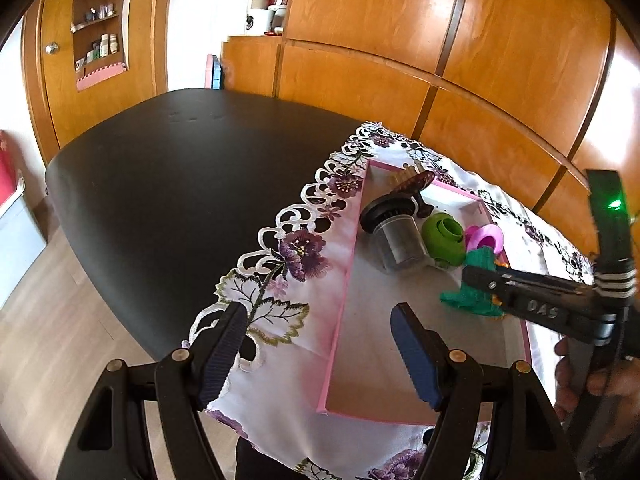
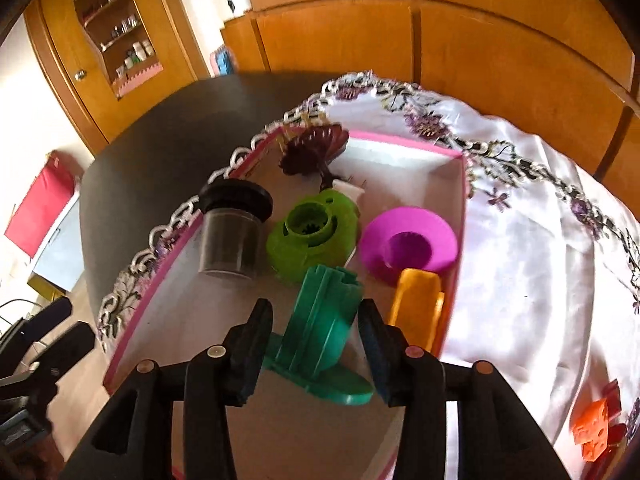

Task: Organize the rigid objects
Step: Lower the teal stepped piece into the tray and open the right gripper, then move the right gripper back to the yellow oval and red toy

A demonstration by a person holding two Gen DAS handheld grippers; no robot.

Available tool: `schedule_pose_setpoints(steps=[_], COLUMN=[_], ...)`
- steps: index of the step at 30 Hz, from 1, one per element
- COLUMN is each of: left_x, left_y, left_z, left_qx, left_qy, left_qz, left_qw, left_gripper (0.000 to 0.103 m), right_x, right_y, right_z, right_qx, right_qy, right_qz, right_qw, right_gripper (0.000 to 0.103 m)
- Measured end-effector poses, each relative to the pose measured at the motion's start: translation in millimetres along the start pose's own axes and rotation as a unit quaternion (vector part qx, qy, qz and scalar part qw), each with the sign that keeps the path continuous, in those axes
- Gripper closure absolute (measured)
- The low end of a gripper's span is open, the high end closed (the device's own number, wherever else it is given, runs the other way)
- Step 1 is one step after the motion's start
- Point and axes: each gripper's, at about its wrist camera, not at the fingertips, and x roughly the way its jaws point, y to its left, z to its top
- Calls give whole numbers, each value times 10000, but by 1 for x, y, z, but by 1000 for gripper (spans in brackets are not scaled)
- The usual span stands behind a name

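Observation:
A pink-rimmed shallow tray (image 1: 340, 320) (image 2: 460, 208) lies on a flowered white cloth (image 1: 280, 320). In it stand a dark jar with a black lid (image 2: 230, 240), a lime green part (image 2: 316, 236), a magenta funnel-shaped part (image 2: 408, 240), an orange piece (image 2: 416, 304) and a brown toothed clip (image 2: 312, 148). A teal plastic part (image 2: 320, 328) (image 1: 468, 300) rests on the tray floor between the jaws of my right gripper (image 2: 316, 344) (image 1: 474, 276); the pads stand slightly off it, so the gripper is open. My left gripper (image 1: 320, 316) hangs open and empty over the tray's left wall.
The cloth covers the right part of a black table (image 1: 180, 180). Orange and red blocks (image 2: 596, 432) lie on the cloth right of the tray. Wooden cabinets (image 1: 400, 40) stand behind the table. A hand (image 1: 580, 380) holds the right gripper's handle.

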Motion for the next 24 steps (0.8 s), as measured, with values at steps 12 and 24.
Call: schedule_pose_setpoints(steps=[12, 24], left_x=[-8, -13], left_y=[-22, -49], left_z=[-4, -8], left_qx=[382, 781], left_qy=[-40, -52], left_qz=[-74, -178], left_qw=[9992, 9968], left_gripper=[28, 28], right_x=[-49, -116], right_y=[-28, -119], right_z=[-13, -48], right_qx=[180, 667], right_qy=[-479, -833], right_qz=[-297, -1084], right_qw=[9982, 9884], right_gripper=[58, 58])
